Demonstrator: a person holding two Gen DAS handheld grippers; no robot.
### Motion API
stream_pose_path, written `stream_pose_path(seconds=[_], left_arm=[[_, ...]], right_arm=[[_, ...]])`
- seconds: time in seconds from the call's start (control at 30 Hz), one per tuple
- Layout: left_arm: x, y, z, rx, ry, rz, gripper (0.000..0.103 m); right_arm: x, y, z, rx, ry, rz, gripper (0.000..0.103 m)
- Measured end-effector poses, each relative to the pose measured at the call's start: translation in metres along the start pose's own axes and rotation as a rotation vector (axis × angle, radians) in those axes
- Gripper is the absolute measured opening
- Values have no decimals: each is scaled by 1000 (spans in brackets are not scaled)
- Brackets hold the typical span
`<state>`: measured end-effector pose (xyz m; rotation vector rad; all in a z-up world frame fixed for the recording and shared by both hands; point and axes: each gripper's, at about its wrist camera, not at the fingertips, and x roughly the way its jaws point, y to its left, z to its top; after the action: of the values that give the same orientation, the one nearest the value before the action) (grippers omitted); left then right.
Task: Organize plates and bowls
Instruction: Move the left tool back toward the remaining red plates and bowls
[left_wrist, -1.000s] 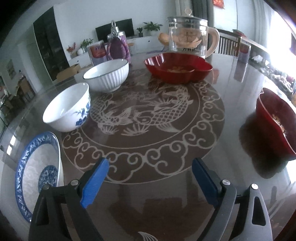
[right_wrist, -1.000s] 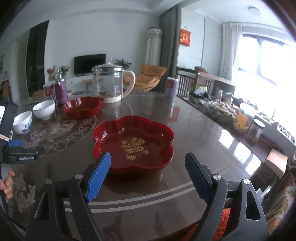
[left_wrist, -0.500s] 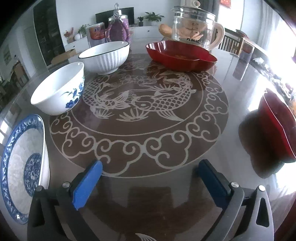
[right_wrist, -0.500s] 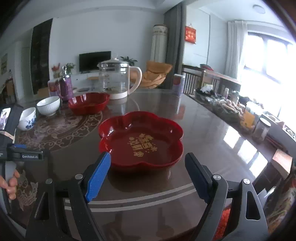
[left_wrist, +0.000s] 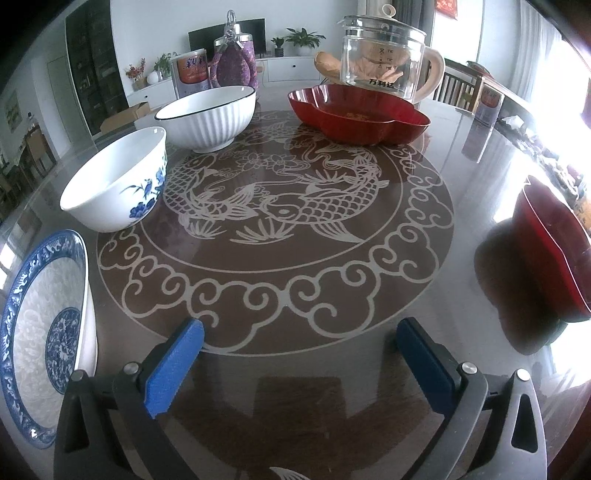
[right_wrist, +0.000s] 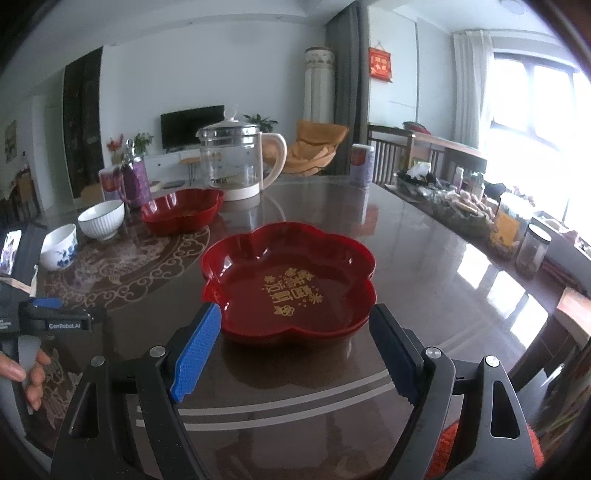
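My left gripper (left_wrist: 300, 328) stands open over the dark table, nothing between its blue pads. To its left lies a blue-and-white plate (left_wrist: 40, 332). Beyond that stand a white bowl with blue flowers (left_wrist: 114, 181), a ribbed white bowl (left_wrist: 208, 116) and a red flower-shaped dish (left_wrist: 356, 112). A second red flower-shaped dish (right_wrist: 290, 280) sits just ahead of my open right gripper (right_wrist: 295, 315); its near rim lies between the fingertips, untouched. In the right wrist view the left gripper (right_wrist: 46, 314) shows at the left edge with a hand under it.
A glass kettle (left_wrist: 384, 70) stands behind the far red dish, with a purple jar (left_wrist: 234, 66) and a tin (left_wrist: 192, 72) behind the bowls. Jars and food bags (right_wrist: 509, 225) crowd the table's right side. A carved fish roundel (left_wrist: 273, 229) marks the table's middle.
The left gripper's jaws have spread wider and its view has tilted downward a little. The red dish has drawn slightly closer to the right gripper, which has stayed equally open.
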<state>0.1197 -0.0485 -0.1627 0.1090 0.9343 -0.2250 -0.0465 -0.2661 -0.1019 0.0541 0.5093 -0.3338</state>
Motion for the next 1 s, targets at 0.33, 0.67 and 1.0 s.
stream_pose_path(seconds=[0.33, 0.67, 1.0], left_arm=[[-1, -1, 0, -4, 7, 5, 103], [-36, -4, 57, 2, -14, -197, 103], [23, 30, 188, -156, 76, -229, 101]], right_arm=[[-8, -2, 1, -1, -23, -8, 85], [-3, 1, 6, -4, 13, 25, 85], [63, 17, 124, 60, 219, 241, 85]])
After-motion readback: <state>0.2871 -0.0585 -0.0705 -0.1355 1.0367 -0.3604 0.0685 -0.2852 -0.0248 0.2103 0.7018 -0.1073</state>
